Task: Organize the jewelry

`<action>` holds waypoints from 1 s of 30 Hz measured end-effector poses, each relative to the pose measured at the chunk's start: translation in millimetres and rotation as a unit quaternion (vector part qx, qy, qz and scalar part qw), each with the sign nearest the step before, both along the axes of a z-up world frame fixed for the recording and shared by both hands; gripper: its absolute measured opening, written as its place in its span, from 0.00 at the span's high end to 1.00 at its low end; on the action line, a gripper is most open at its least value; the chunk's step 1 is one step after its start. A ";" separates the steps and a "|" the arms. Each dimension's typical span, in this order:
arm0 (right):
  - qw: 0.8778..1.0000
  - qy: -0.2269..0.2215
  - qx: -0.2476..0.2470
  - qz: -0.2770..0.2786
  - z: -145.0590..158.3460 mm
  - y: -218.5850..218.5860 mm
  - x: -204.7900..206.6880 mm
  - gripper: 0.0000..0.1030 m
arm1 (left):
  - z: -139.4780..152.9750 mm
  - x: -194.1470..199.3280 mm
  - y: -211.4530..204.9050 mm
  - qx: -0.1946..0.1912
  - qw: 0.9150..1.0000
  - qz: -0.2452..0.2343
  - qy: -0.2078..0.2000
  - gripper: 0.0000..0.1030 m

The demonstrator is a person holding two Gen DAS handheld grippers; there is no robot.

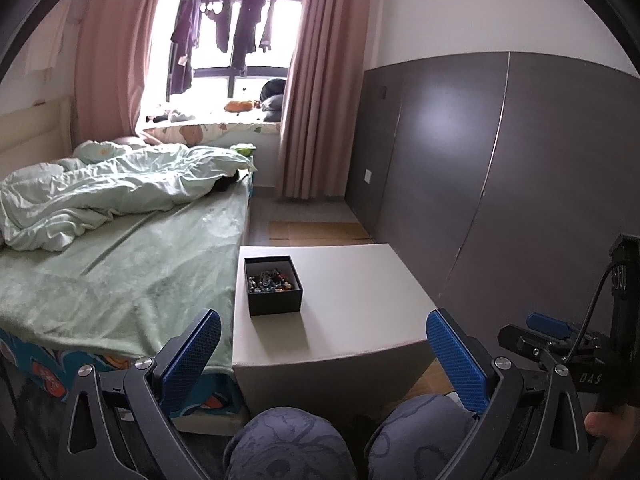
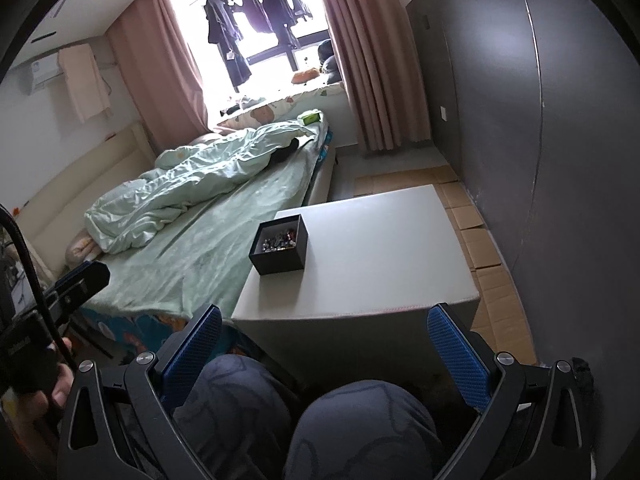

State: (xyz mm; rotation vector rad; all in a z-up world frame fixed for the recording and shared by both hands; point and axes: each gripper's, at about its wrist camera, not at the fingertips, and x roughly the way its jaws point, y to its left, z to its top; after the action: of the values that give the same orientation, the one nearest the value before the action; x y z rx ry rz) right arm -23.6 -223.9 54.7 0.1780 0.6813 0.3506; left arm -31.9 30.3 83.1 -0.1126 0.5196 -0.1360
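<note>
Jewelry box point(image 1: 273, 285) on white table point(image 1: 360, 300), well ahead of both hand-held grippers, left point(image 1: 324, 360), right point(image 2: 324, 356), spread wide, empty.

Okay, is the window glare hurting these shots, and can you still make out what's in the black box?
Left wrist view: window blown out white, hanging clothes silhouetted; black box evenly lit, beads visible but tiny. Right wrist view: same glare, fisheye bends the wall; box contents darker, harder to tell apart.
</note>
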 end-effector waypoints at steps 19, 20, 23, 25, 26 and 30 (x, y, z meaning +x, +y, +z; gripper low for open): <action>1.000 -0.009 0.000 -0.008 2.0 2.6 -13.5 0.00 | 9.2 -21.8 0.3 0.003 1.000 -0.006 -0.023 0.00; 1.000 -0.011 -0.001 -0.010 2.9 3.0 -14.5 0.00 | 9.0 -21.7 0.6 0.003 1.000 -0.006 -0.022 0.00; 1.000 -0.017 -0.006 -0.015 6.2 4.7 -16.5 0.00 | 8.0 -23.0 1.6 0.001 1.000 -0.007 -0.022 0.00; 1.000 -0.019 -0.008 -0.017 7.4 5.4 -18.5 0.00 | 7.6 -22.8 2.6 0.001 1.000 -0.007 -0.022 0.00; 1.000 -0.019 -0.009 -0.018 7.5 5.7 -19.4 0.00 | 7.5 -22.9 2.7 0.001 1.000 -0.008 -0.021 0.00; 0.999 -0.018 -0.014 -0.027 9.1 6.5 -20.5 0.00 | 8.5 -24.0 5.1 0.001 1.000 -0.009 -0.025 0.00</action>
State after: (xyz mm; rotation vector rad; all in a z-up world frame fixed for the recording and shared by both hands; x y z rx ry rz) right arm -44.1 -217.4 63.8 0.1618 0.6445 0.2923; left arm -56.0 35.4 91.7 -0.1031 0.4714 -0.1557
